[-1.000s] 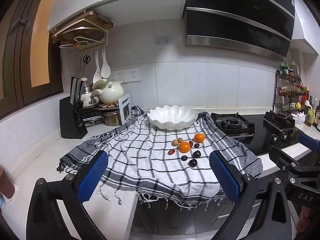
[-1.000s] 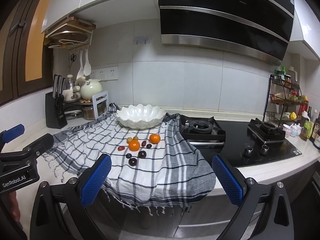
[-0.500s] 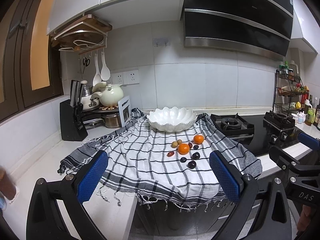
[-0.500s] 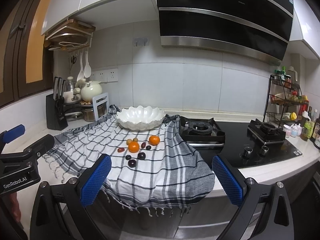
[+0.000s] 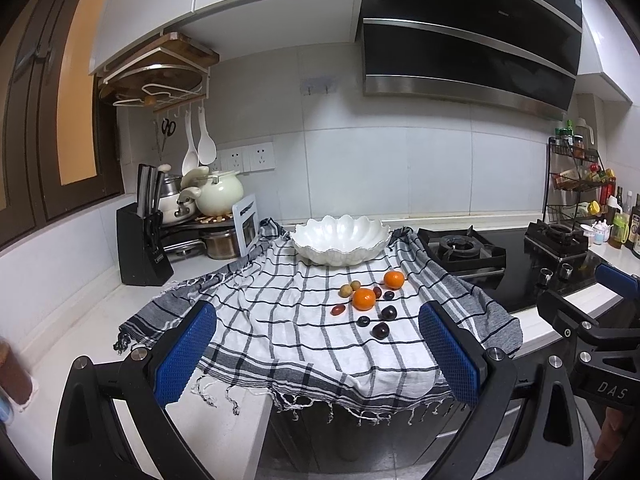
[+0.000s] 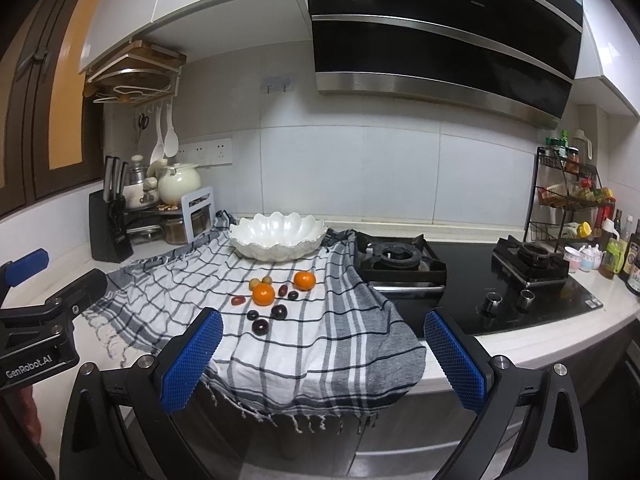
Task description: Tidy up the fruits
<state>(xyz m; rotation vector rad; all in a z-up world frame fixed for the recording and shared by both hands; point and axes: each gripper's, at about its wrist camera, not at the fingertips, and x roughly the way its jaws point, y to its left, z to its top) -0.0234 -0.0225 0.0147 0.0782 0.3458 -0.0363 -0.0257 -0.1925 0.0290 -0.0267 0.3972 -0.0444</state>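
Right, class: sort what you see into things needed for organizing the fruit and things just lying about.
Needed: two oranges, dark plums, white bowl, left gripper, right gripper.
Lying about: knife block, gas hob, spice rack.

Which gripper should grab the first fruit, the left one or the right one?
Probably the right gripper: the fruits lie nearly straight ahead of it. From the left gripper they sit off to its right. Both are open and empty.

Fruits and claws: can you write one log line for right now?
left claw: open, empty | right claw: open, empty | fruits: on checkered cloth | white bowl: empty
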